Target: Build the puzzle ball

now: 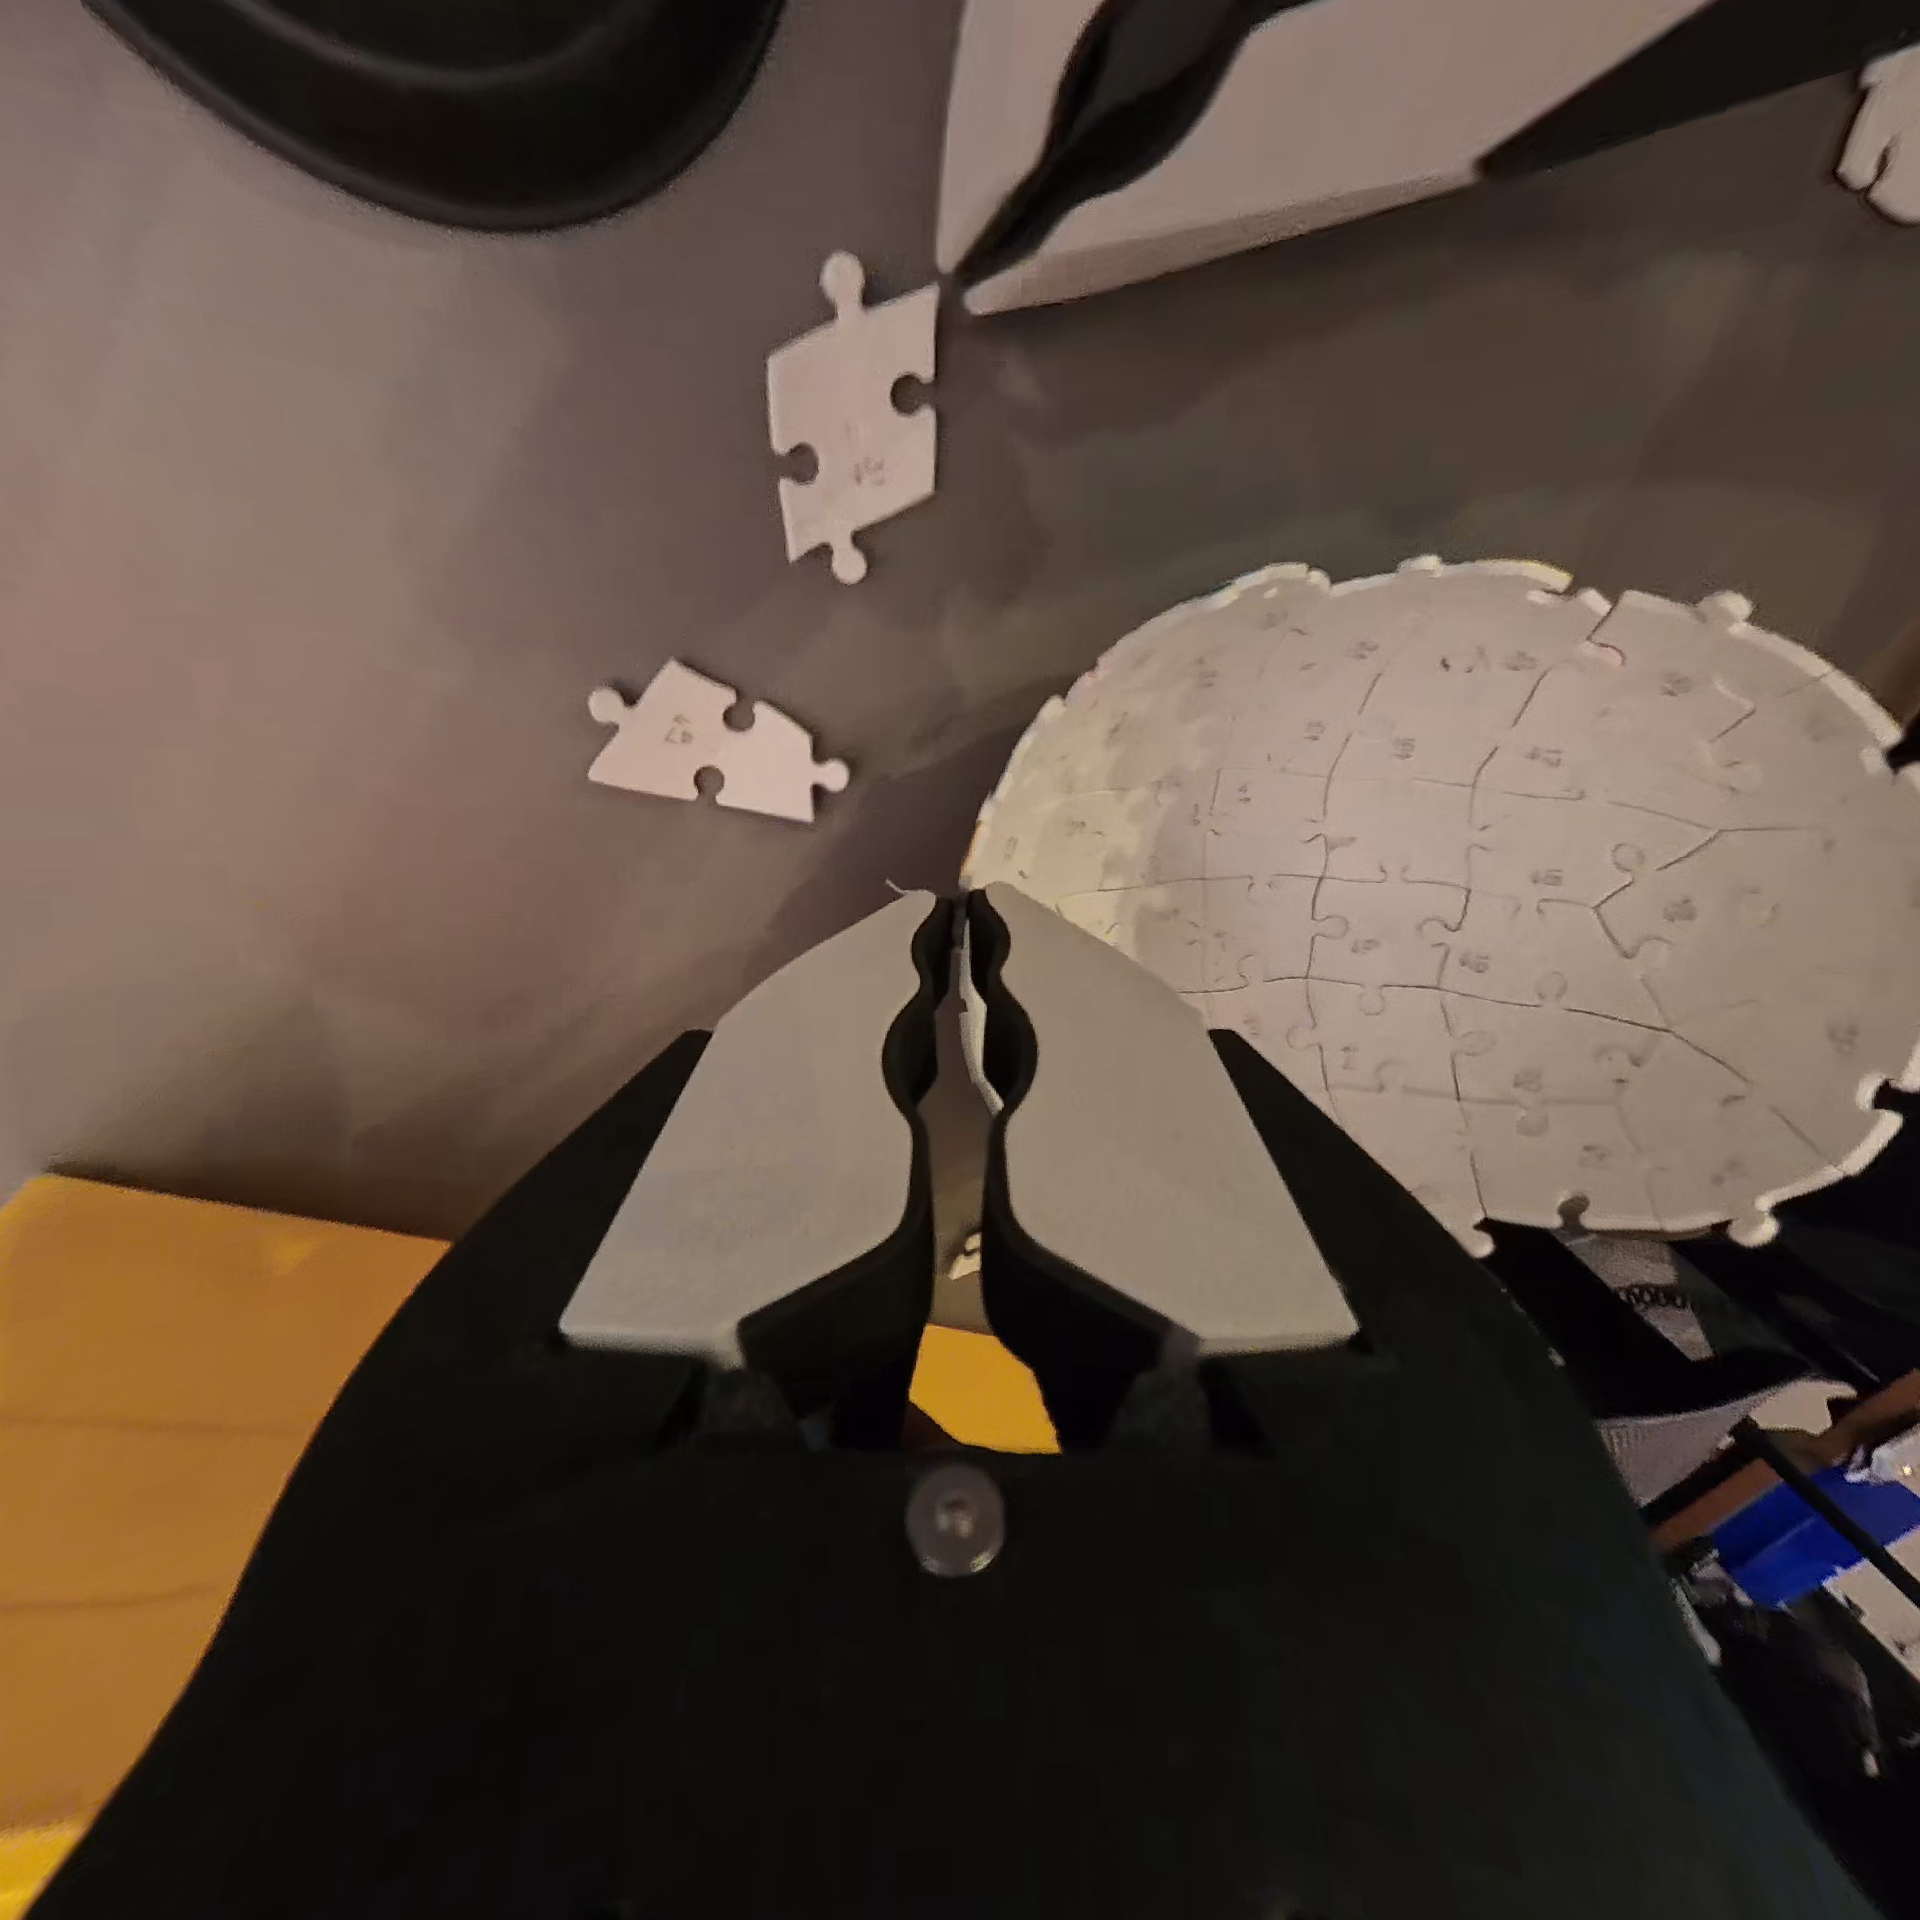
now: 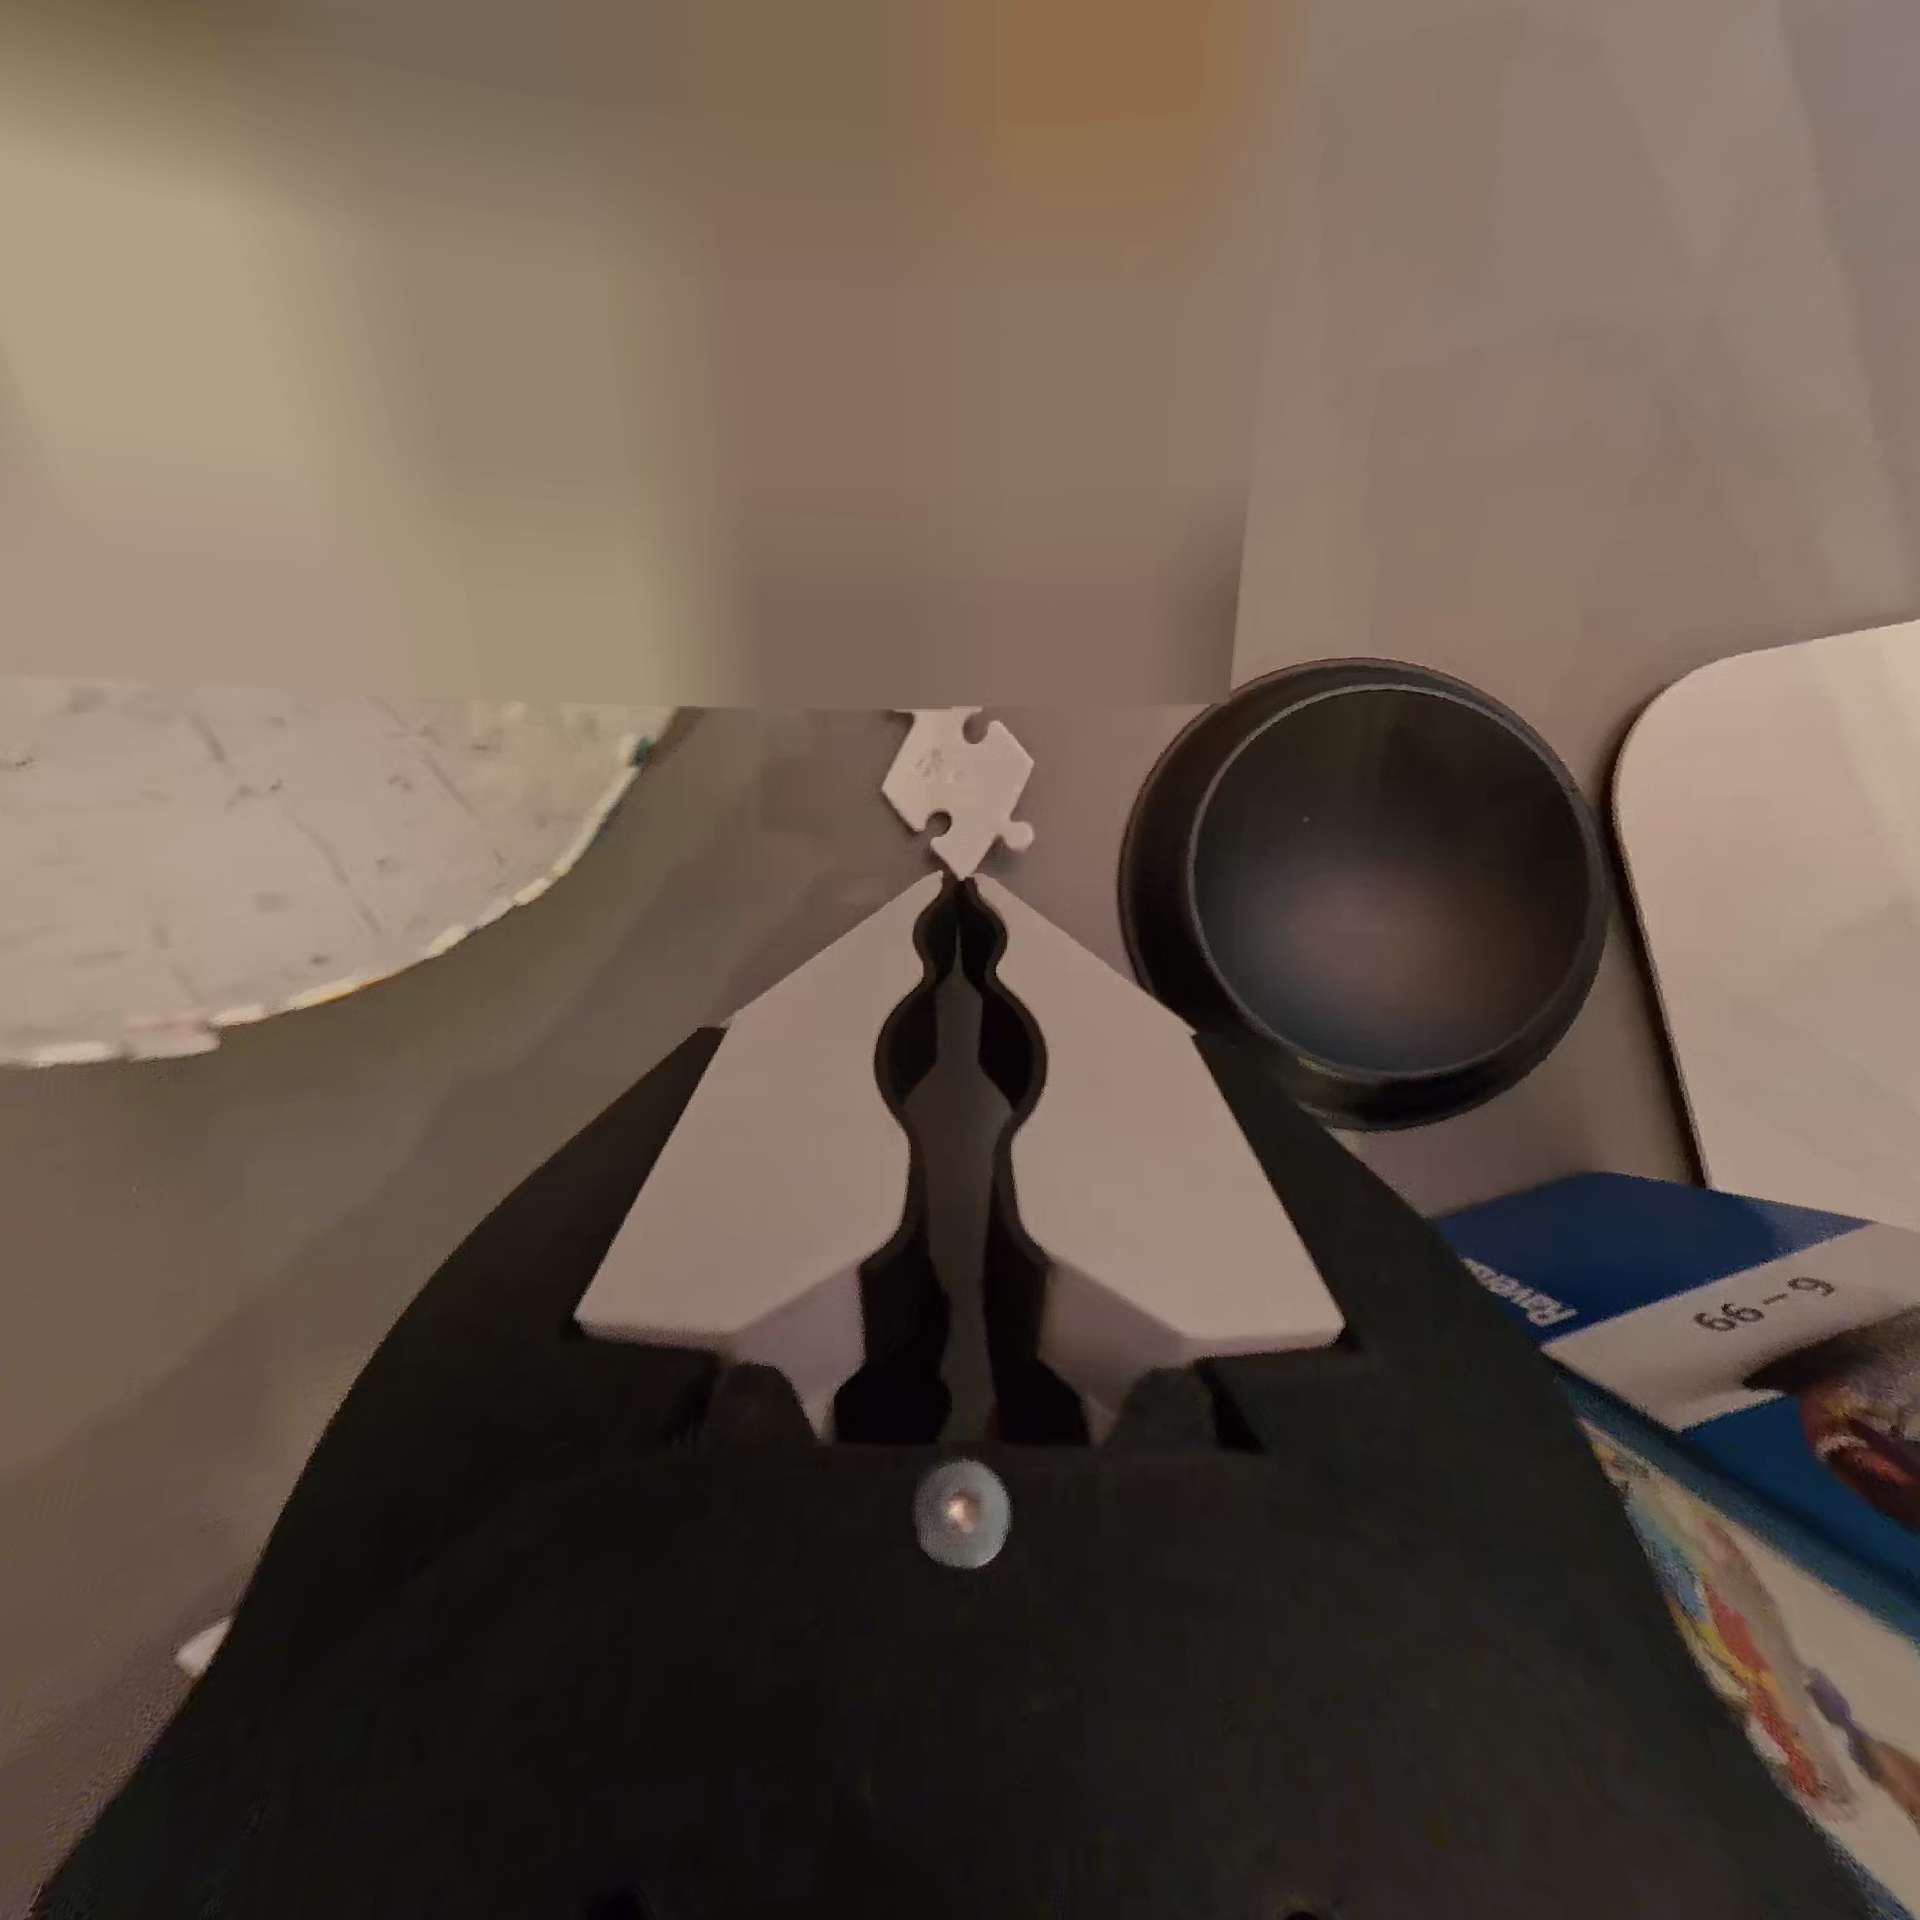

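Note:
The half-built white puzzle ball (image 1: 1455, 914) is an open shell, seen right of centre in the left wrist view. My left gripper (image 1: 958, 899) is shut on its rim, and a thin white edge (image 1: 971, 997) runs between the pads. The ball also shows at the left of the right wrist view (image 2: 260, 862). My right gripper (image 2: 956, 881) is shut, with its tips at the corner of a loose white puzzle piece (image 2: 956, 795) lying flat on the grey table. No part of the piece shows between the pads. In the left wrist view, that gripper (image 1: 951, 278) meets the same piece (image 1: 852, 426).
Two joined pieces (image 1: 707, 743) lie left of the ball. Another piece (image 1: 1886, 135) sits at the top right. A black round stand (image 2: 1371, 894) is right of my right gripper, with a white board (image 2: 1787, 883) and a blue box (image 2: 1714, 1351) beyond it. A yellow box (image 1: 208, 1403) is lower left. The grippers' ends are close to 9 cm from one another.

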`<control>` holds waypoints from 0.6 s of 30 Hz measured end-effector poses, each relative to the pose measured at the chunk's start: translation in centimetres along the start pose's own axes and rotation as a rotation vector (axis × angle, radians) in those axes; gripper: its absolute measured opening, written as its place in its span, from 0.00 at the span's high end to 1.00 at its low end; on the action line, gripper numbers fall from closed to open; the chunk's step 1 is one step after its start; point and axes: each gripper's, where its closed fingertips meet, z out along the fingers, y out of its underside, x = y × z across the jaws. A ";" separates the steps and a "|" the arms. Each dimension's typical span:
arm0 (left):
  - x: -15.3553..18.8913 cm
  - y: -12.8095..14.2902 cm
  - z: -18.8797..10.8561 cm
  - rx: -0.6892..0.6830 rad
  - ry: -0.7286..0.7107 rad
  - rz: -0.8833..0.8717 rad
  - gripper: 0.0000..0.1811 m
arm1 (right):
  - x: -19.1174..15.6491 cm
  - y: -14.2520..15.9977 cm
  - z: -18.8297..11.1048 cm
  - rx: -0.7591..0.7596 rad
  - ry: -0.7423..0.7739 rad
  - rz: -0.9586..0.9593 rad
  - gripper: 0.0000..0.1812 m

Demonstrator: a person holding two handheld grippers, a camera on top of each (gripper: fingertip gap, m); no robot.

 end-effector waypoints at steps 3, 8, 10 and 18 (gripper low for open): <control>0.1 -0.7 0.2 -0.040 0.015 0.031 0.99 | -0.5 0.4 -1.2 -0.003 -0.021 -0.034 1.00; 0.3 -1.8 0.7 -0.119 0.036 0.076 0.98 | -1.1 0.9 -2.3 0.016 -0.037 -0.078 1.00; 0.3 -2.1 0.8 -0.149 0.043 0.086 0.98 | -1.0 0.2 -2.5 0.082 -0.046 -0.024 1.00; 0.1 -1.9 0.9 -0.193 0.068 0.100 0.98 | 0.6 -0.8 -0.9 0.135 0.032 -0.040 0.93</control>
